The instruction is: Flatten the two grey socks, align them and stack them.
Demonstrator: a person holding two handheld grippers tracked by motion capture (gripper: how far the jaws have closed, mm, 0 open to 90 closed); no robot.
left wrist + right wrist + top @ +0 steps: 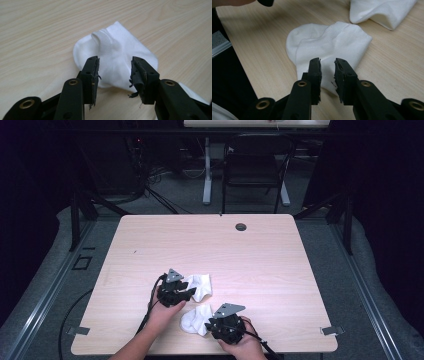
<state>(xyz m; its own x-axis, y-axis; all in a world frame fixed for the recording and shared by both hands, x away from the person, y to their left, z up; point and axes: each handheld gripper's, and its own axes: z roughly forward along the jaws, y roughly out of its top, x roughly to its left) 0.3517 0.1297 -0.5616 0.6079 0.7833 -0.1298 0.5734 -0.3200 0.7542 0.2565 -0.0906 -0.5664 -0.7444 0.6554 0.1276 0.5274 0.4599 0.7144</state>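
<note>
I saw two matte black plastic grippers: the left gripper [189, 292] and right gripper [214, 322] each carried a grey three-cornered plate and a trailing black cable. Brass-ringed pivot holes dotted their jaws, whose pad linings were frayed. The forearms were bare.

socks [117, 57]: plain white knit — no brand, no size mark, no print legible
second sock [332, 47]: same, no lettering legible
table [260, 255]: bare wood grain, no label or number
gripper jaws: black, with brass rivets — no marking readable
grey plates on grippers [229, 309]: no text legible
background chair and desk [252, 165]: too dark and small, nothing readable
overall: no readable text, brand, number or sign anywhere
</note>
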